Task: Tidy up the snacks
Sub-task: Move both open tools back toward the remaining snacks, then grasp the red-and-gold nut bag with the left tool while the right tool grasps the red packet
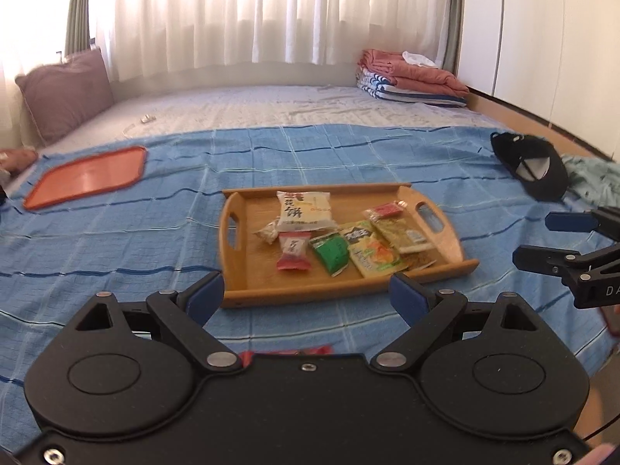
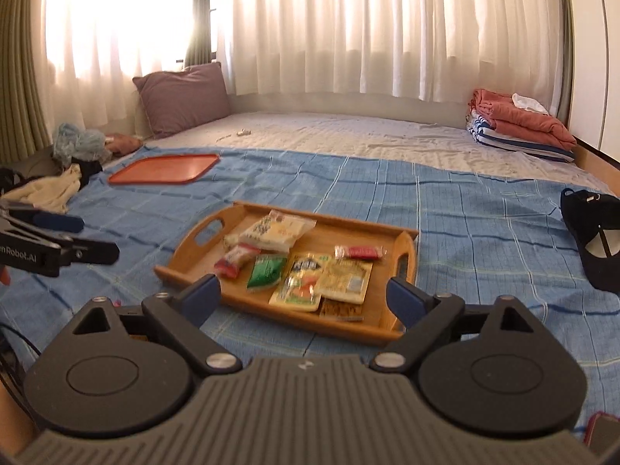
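A wooden tray (image 1: 240,271) (image 2: 193,275) with two handles lies on the blue blanket and holds several snack packets: a white one (image 1: 305,212) (image 2: 277,230), a red-and-white one (image 1: 293,252), a green one (image 1: 331,252) (image 2: 266,270) and yellow-green ones (image 1: 374,257) (image 2: 300,285). An empty orange tray (image 1: 87,176) (image 2: 162,169) lies far left. My left gripper (image 1: 306,294) is open and empty, just short of the wooden tray's near edge. My right gripper (image 2: 302,296) is open and empty over the tray's near side; it also shows in the left wrist view (image 1: 531,240).
A black cap (image 1: 533,170) (image 2: 593,238) lies at the right on the blanket (image 1: 116,252). Folded pink and striped bedding (image 1: 410,77) (image 2: 519,126) is stacked at the back right. A purple pillow (image 1: 66,93) (image 2: 182,95) leans at the back left. Loose clothes (image 2: 50,190) lie far left.
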